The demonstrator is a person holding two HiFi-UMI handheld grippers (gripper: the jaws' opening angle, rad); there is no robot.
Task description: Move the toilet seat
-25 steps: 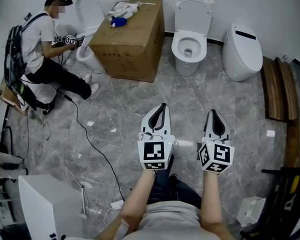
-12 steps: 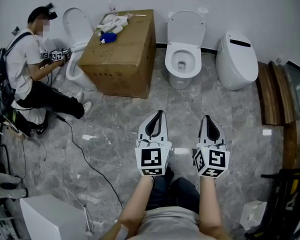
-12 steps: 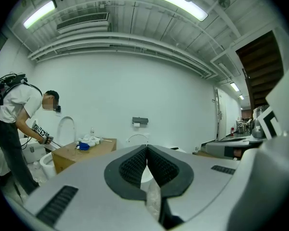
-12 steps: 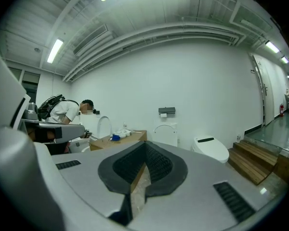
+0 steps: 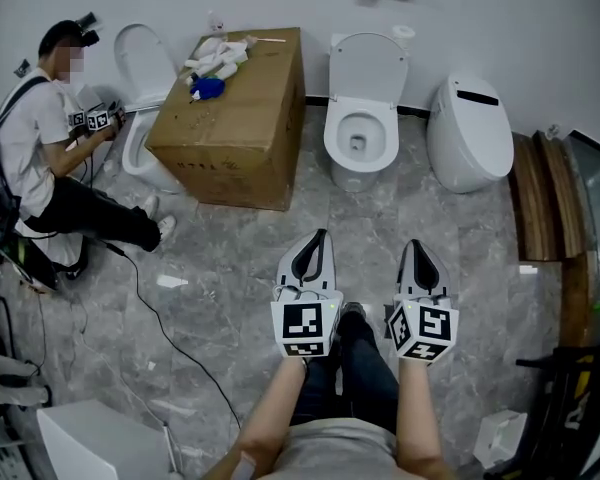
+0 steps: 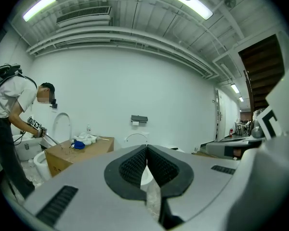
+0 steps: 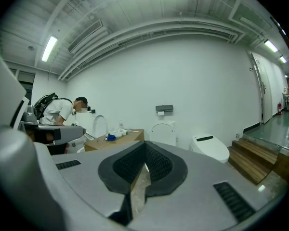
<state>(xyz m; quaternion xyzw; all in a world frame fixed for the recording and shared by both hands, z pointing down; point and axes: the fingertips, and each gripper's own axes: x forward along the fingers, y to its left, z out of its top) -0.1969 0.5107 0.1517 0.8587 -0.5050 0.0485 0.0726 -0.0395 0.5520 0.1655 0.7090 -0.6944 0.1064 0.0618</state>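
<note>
A white toilet (image 5: 362, 138) stands against the far wall with its seat and lid (image 5: 368, 68) raised upright. It shows as a raised lid (image 6: 135, 138) in the left gripper view and as a raised lid (image 7: 162, 133) in the right gripper view. My left gripper (image 5: 321, 234) and right gripper (image 5: 420, 242) are held side by side over the grey marble floor, well short of the toilet. Both are shut with nothing between the jaws. The left gripper (image 6: 146, 148) and the right gripper (image 7: 145, 145) point toward the wall.
A large cardboard box (image 5: 230, 118) with cloths on top stands left of the toilet. A closed white toilet (image 5: 469, 133) is to the right, with wooden steps (image 5: 545, 193) beyond. A crouching person (image 5: 50, 158) works at another toilet (image 5: 145, 88) far left. A cable (image 5: 170, 318) runs across the floor.
The whole scene has slid down in the head view as I came nearer the wall; the toilet sits a little closer to my grippers. Both grippers stayed shut.
</note>
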